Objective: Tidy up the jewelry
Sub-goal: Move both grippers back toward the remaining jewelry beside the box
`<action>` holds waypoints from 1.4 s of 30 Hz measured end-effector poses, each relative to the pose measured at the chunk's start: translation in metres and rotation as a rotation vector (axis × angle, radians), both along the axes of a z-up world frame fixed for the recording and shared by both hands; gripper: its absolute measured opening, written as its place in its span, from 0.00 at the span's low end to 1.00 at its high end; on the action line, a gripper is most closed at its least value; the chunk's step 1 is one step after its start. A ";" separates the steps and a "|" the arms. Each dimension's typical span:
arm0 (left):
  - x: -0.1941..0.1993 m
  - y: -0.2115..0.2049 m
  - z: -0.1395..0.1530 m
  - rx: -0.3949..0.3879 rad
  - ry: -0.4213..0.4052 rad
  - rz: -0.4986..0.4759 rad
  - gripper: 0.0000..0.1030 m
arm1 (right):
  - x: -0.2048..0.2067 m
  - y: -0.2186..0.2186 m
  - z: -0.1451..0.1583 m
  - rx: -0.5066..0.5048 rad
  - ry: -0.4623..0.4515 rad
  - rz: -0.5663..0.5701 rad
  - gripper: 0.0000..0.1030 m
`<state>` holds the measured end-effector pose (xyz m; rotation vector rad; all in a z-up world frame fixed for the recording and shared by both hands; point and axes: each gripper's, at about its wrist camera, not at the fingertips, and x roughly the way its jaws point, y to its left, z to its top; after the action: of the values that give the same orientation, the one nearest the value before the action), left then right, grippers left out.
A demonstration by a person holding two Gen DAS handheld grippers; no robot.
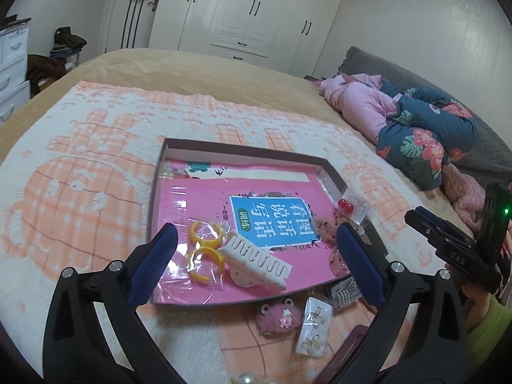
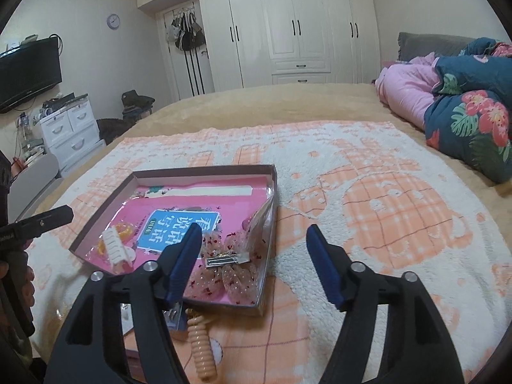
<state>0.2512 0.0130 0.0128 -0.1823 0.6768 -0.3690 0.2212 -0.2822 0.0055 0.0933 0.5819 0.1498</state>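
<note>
A shallow cardboard box lid [image 1: 179,143] lies on the bed with a pink book [image 1: 198,198] in it. On the book lie bagged yellow rings [image 1: 204,240], a white claw clip [image 1: 256,264] and a pink mesh bow [image 2: 224,272]. My left gripper [image 1: 256,262] is open and empty, hovering over the clip. My right gripper [image 2: 254,262] is open and empty above the box's right edge [image 2: 270,224]. In front of the box lie a pink fuzzy clip [image 1: 278,318], a packet of earrings [image 1: 315,328], a bagged red bead pair [image 1: 347,206] and a peach spiral tie [image 2: 201,348].
The box rests on an orange-and-white blanket [image 2: 384,208]. Folded quilts [image 2: 464,105] lie at the bed's right. White wardrobes [image 2: 288,25] stand behind. The right gripper's body [image 1: 460,249] shows at the right of the left wrist view.
</note>
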 end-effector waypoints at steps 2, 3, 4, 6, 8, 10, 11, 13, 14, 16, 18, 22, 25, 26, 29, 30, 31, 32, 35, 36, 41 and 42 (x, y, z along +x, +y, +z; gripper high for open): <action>-0.008 0.004 0.006 -0.003 -0.012 0.016 0.89 | -0.008 0.000 0.006 -0.001 -0.016 0.000 0.70; -0.012 0.006 0.010 -0.003 -0.019 0.022 0.89 | -0.013 0.000 0.009 -0.003 -0.025 0.001 0.71; -0.016 0.008 0.012 -0.003 -0.023 0.028 0.89 | -0.016 0.000 0.012 -0.003 -0.031 0.002 0.72; -0.022 0.011 0.017 -0.004 -0.032 0.038 0.89 | -0.026 0.000 0.017 -0.002 -0.042 0.005 0.73; -0.029 0.014 0.021 -0.006 -0.038 0.048 0.89 | -0.032 -0.001 0.021 0.000 -0.048 0.008 0.75; -0.037 0.017 0.026 -0.010 -0.046 0.056 0.89 | -0.039 -0.001 0.025 0.001 -0.056 0.010 0.75; -0.041 0.019 0.028 -0.012 -0.049 0.058 0.89 | -0.042 -0.001 0.026 0.003 -0.059 0.012 0.75; -0.047 0.021 0.032 -0.009 -0.056 0.064 0.89 | -0.048 -0.001 0.029 0.003 -0.063 0.016 0.75; -0.051 0.022 0.034 -0.008 -0.060 0.065 0.89 | -0.051 -0.001 0.031 0.001 -0.065 0.018 0.75; -0.057 0.023 0.037 -0.008 -0.065 0.067 0.89 | -0.058 0.000 0.033 0.000 -0.070 0.025 0.76; -0.064 0.022 0.040 -0.001 -0.072 0.066 0.89 | -0.065 0.000 0.036 0.000 -0.074 0.030 0.76; -0.075 0.023 0.044 0.000 -0.079 0.066 0.89 | -0.075 0.002 0.039 0.001 -0.076 0.044 0.76; -0.085 0.022 0.046 0.007 -0.082 0.066 0.89 | -0.082 0.004 0.041 0.001 -0.080 0.056 0.76; -0.088 0.022 0.047 0.007 -0.083 0.064 0.89 | -0.085 0.005 0.041 0.002 -0.080 0.063 0.76; -0.095 0.020 0.047 0.015 -0.083 0.060 0.89 | -0.093 0.008 0.041 0.001 -0.076 0.077 0.76; -0.097 0.019 0.047 0.017 -0.082 0.058 0.89 | -0.095 0.009 0.040 -0.002 -0.075 0.081 0.76; -0.100 0.018 0.046 0.021 -0.083 0.055 0.89 | -0.098 0.010 0.039 -0.003 -0.073 0.087 0.76; -0.102 0.017 0.045 0.024 -0.082 0.052 0.89 | -0.100 0.010 0.039 -0.004 -0.069 0.091 0.76; -0.107 0.013 0.040 0.030 -0.070 0.039 0.89 | -0.106 0.011 0.034 -0.009 -0.057 0.102 0.76; -0.108 0.011 0.038 0.033 -0.066 0.035 0.89 | -0.107 0.012 0.033 -0.011 -0.053 0.104 0.76; -0.112 -0.004 0.025 0.061 -0.037 -0.001 0.89 | -0.114 0.012 0.022 -0.020 -0.027 0.118 0.76; -0.113 -0.008 0.022 0.068 -0.031 -0.013 0.89 | -0.114 0.012 0.019 -0.024 -0.019 0.121 0.76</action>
<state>0.1387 0.0055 0.0345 -0.1078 0.6595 -0.3598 0.1067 -0.2698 0.0245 0.0337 0.5700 0.2609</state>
